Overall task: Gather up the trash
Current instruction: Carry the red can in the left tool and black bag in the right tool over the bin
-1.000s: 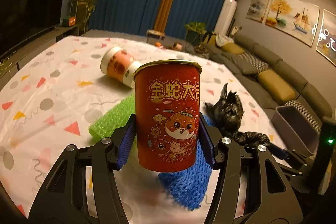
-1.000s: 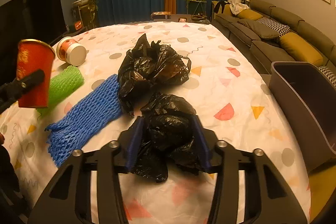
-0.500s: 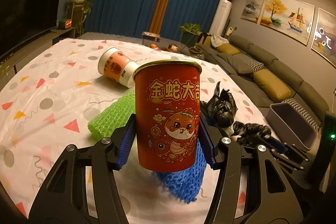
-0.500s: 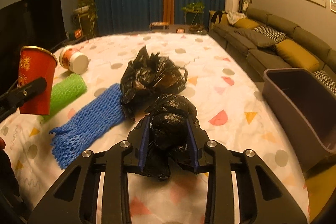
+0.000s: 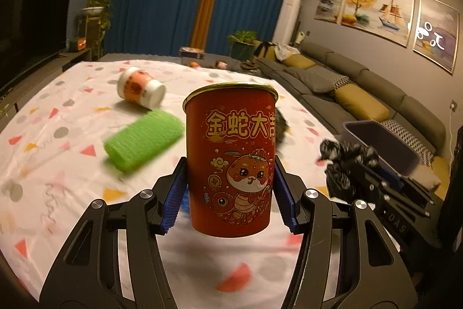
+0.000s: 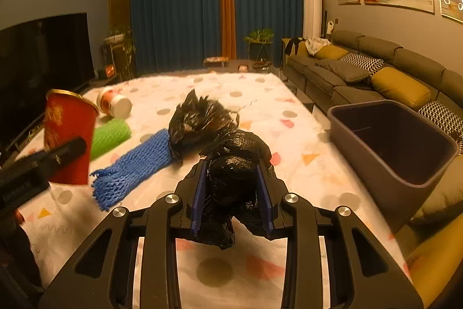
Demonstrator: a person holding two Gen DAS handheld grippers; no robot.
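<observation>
A red paper cup point(image 5: 231, 135) with gold lettering and a cartoon snake stands upright between the blue pads of my left gripper point(image 5: 230, 164), which is shut on it above the tablecloth. From the right wrist view the same cup point(image 6: 68, 129) hangs at the far left. My right gripper point(image 6: 231, 167) is shut on a crumpled black plastic bag point(image 6: 237, 144), held just above the cloth. That bag point(image 5: 344, 155) also shows at the right of the left wrist view. A grey bin point(image 6: 390, 164) stands open to the right, beside the table.
On the white patterned cloth point(image 6: 289, 135) lie a second black bag point(image 6: 199, 118), a blue foam net sleeve point(image 6: 136, 164), a green foam net point(image 6: 111, 135) and a tipped white-and-orange cup point(image 6: 114, 104). A sofa point(image 6: 361, 71) runs behind the bin, a dark TV point(image 6: 43, 54) stands left.
My right gripper's jaws closed on the black bag and raised it off the cloth. My left gripper carried the red cup rightward, toward the bin side.
</observation>
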